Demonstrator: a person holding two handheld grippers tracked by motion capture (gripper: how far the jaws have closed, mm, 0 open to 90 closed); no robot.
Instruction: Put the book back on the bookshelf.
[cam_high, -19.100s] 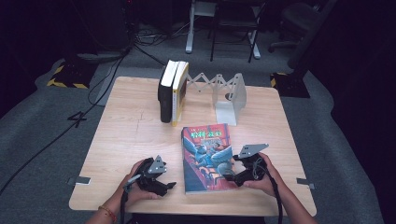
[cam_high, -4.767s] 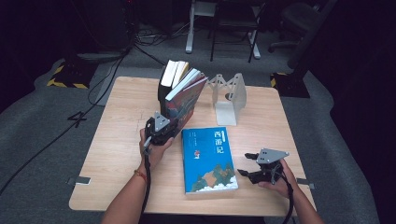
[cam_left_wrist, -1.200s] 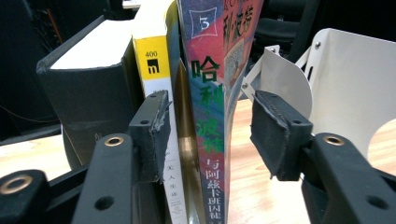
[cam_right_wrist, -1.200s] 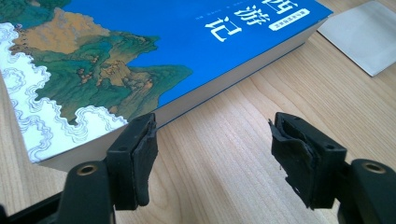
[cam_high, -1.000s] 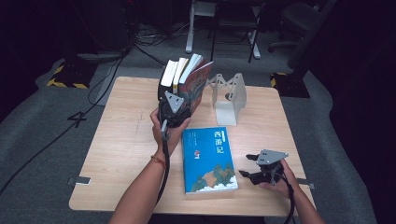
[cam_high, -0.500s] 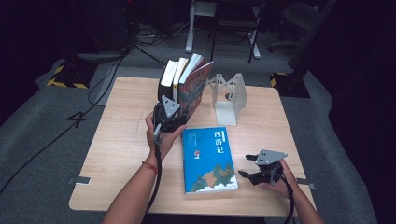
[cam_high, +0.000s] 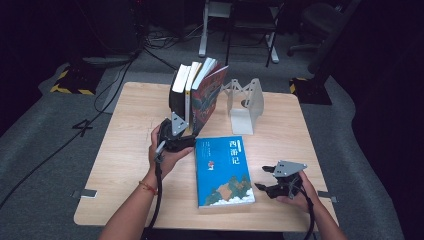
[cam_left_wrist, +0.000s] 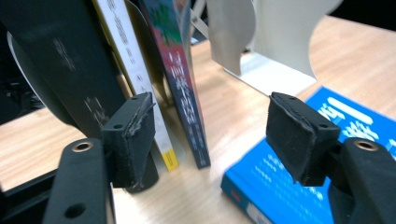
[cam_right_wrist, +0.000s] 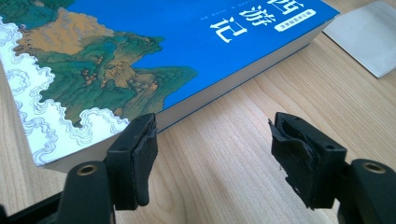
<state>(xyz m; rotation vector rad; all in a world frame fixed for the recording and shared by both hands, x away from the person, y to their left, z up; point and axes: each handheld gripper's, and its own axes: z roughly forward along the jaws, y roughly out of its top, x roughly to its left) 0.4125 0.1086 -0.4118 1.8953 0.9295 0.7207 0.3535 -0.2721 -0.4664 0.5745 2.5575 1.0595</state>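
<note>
The blue book (cam_high: 223, 171) lies flat on the table (cam_high: 125, 150), long axis running away from the person, between the empty open left claw (cam_high: 187, 141), whose jaws have just been opening, and the nearer, open right claw (cam_high: 261, 179).

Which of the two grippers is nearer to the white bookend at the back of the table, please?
Left. The left gripper sits by the leaning books, a little left of the white bookend. The right gripper rests near the front edge, beyond the blue book.
</note>
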